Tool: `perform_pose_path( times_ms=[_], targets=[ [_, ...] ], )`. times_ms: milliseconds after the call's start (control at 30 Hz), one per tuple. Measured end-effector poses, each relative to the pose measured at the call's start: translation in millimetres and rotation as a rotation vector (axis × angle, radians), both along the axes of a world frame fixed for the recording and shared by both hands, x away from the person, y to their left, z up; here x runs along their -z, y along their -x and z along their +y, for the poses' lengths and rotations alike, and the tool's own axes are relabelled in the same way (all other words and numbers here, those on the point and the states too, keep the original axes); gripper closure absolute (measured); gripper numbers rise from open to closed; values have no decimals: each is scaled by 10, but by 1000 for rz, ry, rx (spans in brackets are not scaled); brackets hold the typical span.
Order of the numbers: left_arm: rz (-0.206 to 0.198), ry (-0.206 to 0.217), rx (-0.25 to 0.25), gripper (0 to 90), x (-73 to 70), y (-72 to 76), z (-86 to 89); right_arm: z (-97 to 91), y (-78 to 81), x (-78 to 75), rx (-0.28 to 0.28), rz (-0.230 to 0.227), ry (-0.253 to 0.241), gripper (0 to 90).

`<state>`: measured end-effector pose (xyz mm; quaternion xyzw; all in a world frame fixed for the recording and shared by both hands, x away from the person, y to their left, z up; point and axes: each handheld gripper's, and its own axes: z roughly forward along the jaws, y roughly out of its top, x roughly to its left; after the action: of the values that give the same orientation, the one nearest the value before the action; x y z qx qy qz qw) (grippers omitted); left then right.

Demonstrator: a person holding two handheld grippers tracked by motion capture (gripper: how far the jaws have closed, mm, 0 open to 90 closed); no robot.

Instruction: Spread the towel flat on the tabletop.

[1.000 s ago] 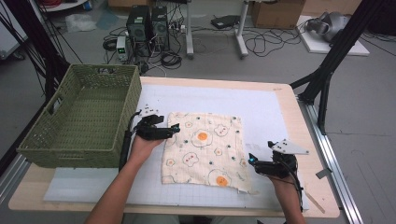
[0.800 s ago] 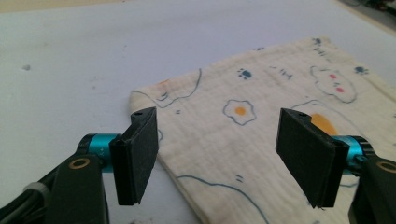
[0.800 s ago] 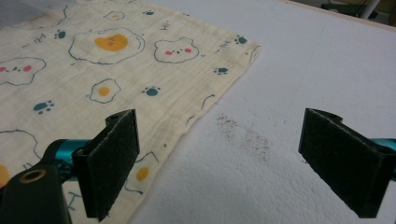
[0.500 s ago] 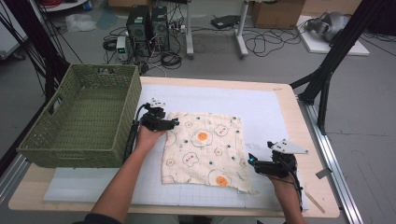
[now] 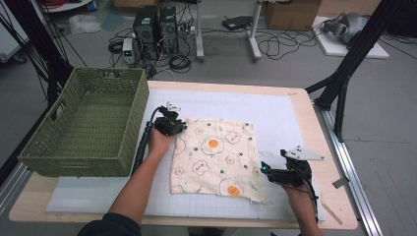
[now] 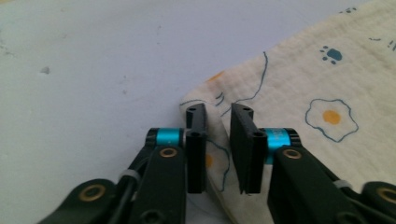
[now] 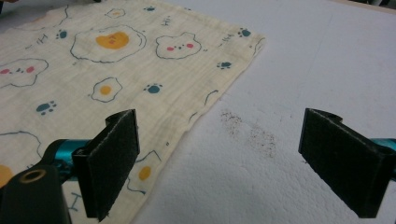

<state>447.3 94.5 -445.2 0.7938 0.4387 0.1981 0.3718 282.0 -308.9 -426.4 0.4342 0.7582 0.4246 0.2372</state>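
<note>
A cream cloth (image 5: 216,153) printed with fried eggs, bears and paw marks lies flat on the white mat (image 5: 275,110). My left gripper (image 5: 179,129) is at the cloth's far left corner. In the left gripper view its jaws (image 6: 218,112) have just been closing and stand a narrow gap apart, with a raised fold of the cloth (image 6: 327,84) corner between them. My right gripper (image 5: 264,167) sits at the near right edge of the cloth. Its jaws (image 7: 222,128) are wide open, the left one over the cloth (image 7: 116,60) edge, the right one over bare mat.
A green woven basket (image 5: 74,164) stands on the table's left side, close to my left forearm. Bare mat lies beyond and to the right of the cloth. Black frame legs stand past the table's right edge, computers and cables on the floor behind.
My left hand has moved toward the cloth's far left corner and its jaws have narrowed around it. The right hand has stayed put.
</note>
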Motion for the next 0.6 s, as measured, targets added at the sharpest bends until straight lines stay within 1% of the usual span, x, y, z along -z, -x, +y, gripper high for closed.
perform_pose_path(
  times_ms=[67,133,167,200,267,333,400,467,500,600],
  targets=[
    [-5,-3,14,836,4,7,-15,13,-22,-3,-5,10,-10,116],
    [-7,0,16,858,8,6,-13,27,-55,-8,-6,18,-12,117],
    [-1,10,15,860,8,2,0,28,-77,-6,-3,22,-12,117],
    [7,32,9,861,13,-4,16,29,-116,-2,3,29,-9,116],
    [19,61,2,862,15,-9,37,34,-236,14,4,62,-12,117],
    [22,80,4,862,2,-6,49,42,-367,27,9,87,-24,117],
    [18,98,7,862,-15,0,51,54,-480,25,4,100,-24,136],
    [9,102,14,861,-33,7,48,91,-600,-1,1,105,-13,141],
    [9,118,14,861,-38,10,45,107,-657,-17,-9,100,1,154],
    [12,134,24,860,-51,15,51,163,-836,-49,-24,121,31,167]
  ],
)
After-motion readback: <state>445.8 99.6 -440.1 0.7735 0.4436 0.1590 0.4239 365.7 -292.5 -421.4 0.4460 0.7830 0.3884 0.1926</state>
